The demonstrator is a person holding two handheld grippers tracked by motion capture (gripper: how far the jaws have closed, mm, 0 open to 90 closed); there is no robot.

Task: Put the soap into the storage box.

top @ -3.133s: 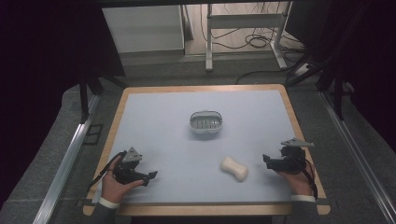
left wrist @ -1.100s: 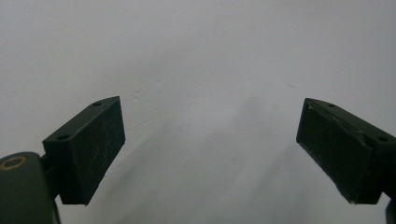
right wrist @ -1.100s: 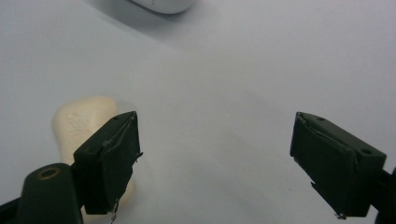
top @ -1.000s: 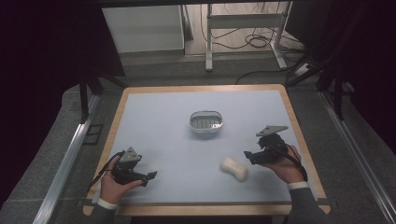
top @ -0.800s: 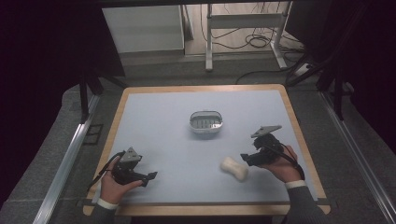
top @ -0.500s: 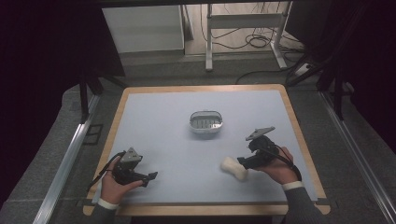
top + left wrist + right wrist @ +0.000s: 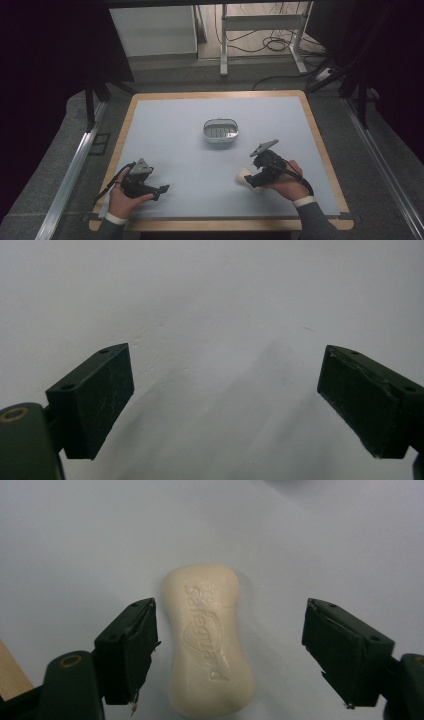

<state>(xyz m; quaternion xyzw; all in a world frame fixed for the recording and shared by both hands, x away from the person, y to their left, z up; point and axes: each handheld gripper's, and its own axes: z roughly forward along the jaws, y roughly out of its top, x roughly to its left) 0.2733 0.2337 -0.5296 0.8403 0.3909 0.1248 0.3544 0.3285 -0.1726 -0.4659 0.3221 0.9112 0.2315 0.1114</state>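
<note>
A cream bar of soap (image 7: pixel 207 640) with embossed lettering lies flat on the pale blue table top (image 7: pixel 175 135). My right gripper (image 7: pixel 230 652) is open with a jaw on each side of the bar, neither touching it. In the high view the soap (image 7: pixel 243 176) pokes out to the left of the right gripper (image 7: pixel 257 175). A grey oval soap dish (image 7: pixel 220 130) stands at the table's middle, beyond the soap. My left gripper (image 7: pixel 159 191) rests near the front left corner, and its jaws (image 7: pixel 225 400) stand wide apart over bare table.
The table has a wooden rim (image 7: pixel 320 145); a strip of that wooden edge (image 7: pixel 10 677) shows at the lower left of the right gripper view. Behind the table stand a white cabinet (image 7: pixel 152 30) and a metal frame (image 7: pixel 262 22) with cables on the floor.
My right gripper has moved left and toward the front from the right edge, coming down over the soap until its open jaws flank it. The left gripper has stayed put.
</note>
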